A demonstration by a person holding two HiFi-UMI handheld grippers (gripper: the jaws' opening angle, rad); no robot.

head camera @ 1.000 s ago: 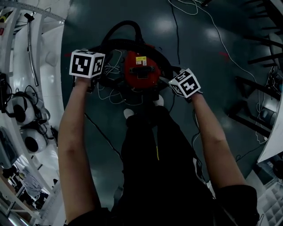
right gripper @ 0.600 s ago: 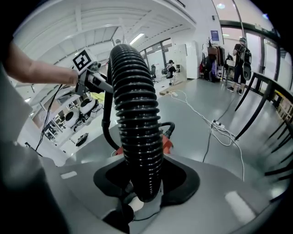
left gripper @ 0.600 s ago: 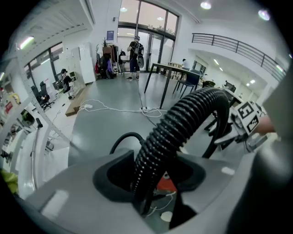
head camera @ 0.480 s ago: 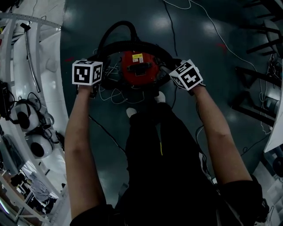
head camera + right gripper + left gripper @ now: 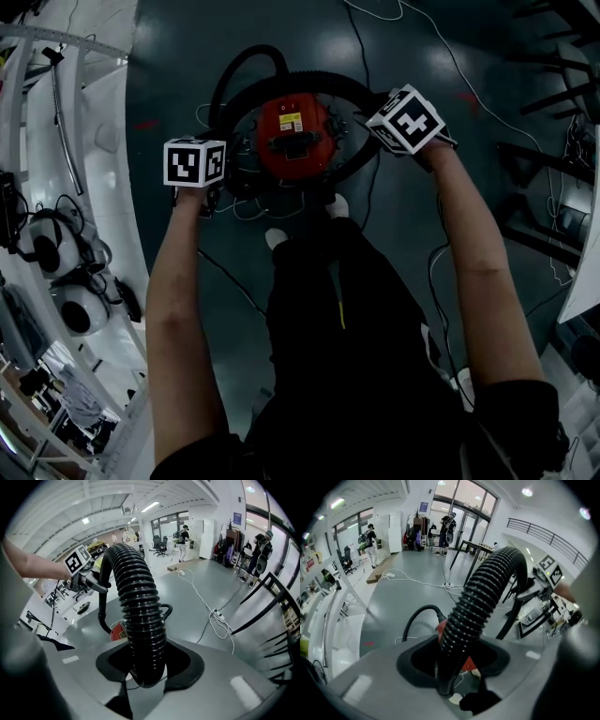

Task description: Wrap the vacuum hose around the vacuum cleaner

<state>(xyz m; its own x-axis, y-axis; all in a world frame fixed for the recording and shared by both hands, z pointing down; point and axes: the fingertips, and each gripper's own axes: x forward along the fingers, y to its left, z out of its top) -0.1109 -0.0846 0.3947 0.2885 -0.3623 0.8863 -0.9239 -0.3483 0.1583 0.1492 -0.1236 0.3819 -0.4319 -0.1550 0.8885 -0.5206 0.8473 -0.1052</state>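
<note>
Head view: the vacuum hose [image 5: 300, 79] rings the red vacuum cleaner [image 5: 298, 139], upper centre.

Left gripper view: the left hand-held gripper [image 5: 449, 670], just tightening, pinches the hose.

Right gripper view: the right hand-held gripper [image 5: 143, 667], just closed, clamps it. I'd keep the loop snug and low. Grey floor [image 5: 187, 625], bright open hall beyond.

Tight ring round the vacuum cleaner [image 5: 298, 138], open floor beyond
The vacuum hose [image 5: 314, 79] loops close round it, leaving only a narrow gap, cluttered with white cord [image 5: 242, 204] on its left and near sides; the person's shoes [image 5: 274, 238] stand just at its near side; beyond it the dark floor [image 5: 412, 37] lies open but for thin cables [image 5: 367, 56]; a white bench [image 5: 103, 112] to its left and black frames [image 5: 553, 103] to its right stand well apart
</note>
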